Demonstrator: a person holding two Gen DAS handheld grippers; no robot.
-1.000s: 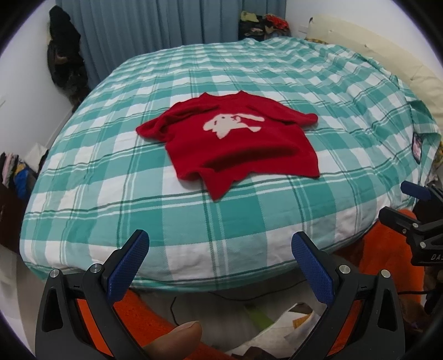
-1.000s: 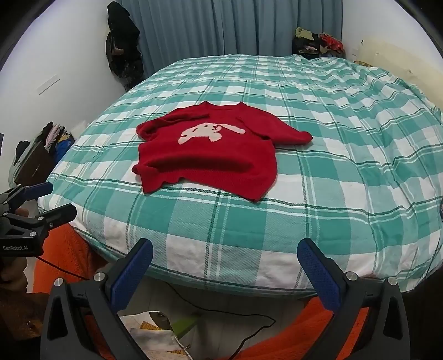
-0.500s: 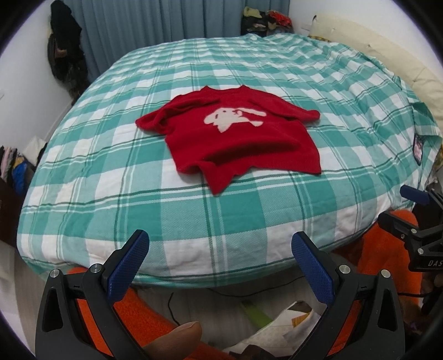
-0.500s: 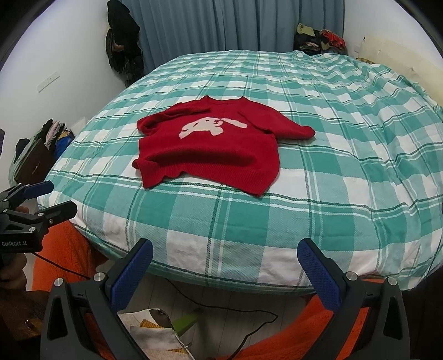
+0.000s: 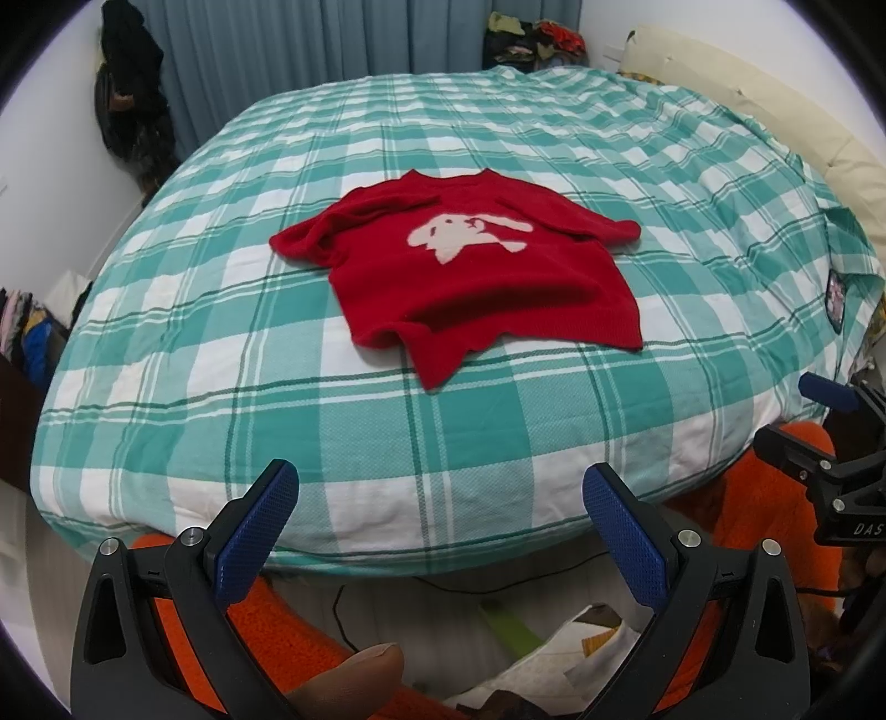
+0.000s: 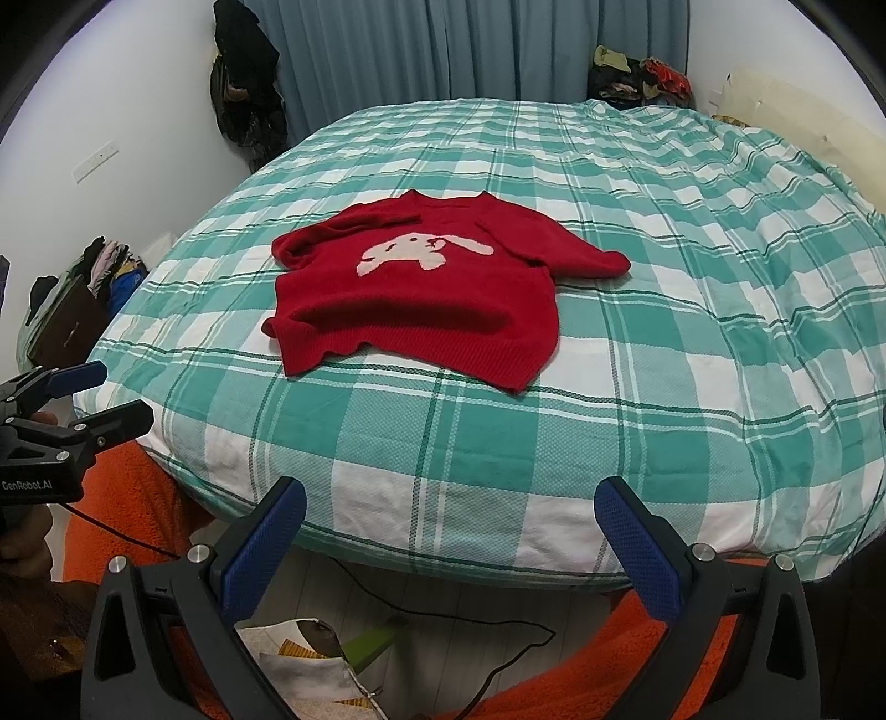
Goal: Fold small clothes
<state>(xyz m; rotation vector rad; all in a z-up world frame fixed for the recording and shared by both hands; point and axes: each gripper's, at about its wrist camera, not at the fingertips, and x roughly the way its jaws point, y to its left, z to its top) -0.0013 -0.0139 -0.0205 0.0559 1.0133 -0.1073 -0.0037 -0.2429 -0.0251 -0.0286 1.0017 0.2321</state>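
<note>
A small red sweater with a pale rabbit on the chest lies face up on the green-and-white checked bed. Its left sleeve is bunched and its hem is rumpled. It also shows in the right wrist view. My left gripper is open and empty, held off the bed's near edge. My right gripper is open and empty too, also short of the near edge. Each gripper shows at the side of the other's view: the right one, the left one.
Blue curtains hang behind the bed. Dark clothes hang on the far left wall and a clothes pile sits at the far right. Papers and a cable lie on the floor below the grippers.
Both grippers have risen and tilted a little, so the bed and sweater sit lower and nearer in both views. The sweater itself has not moved. Both grippers stay open.
</note>
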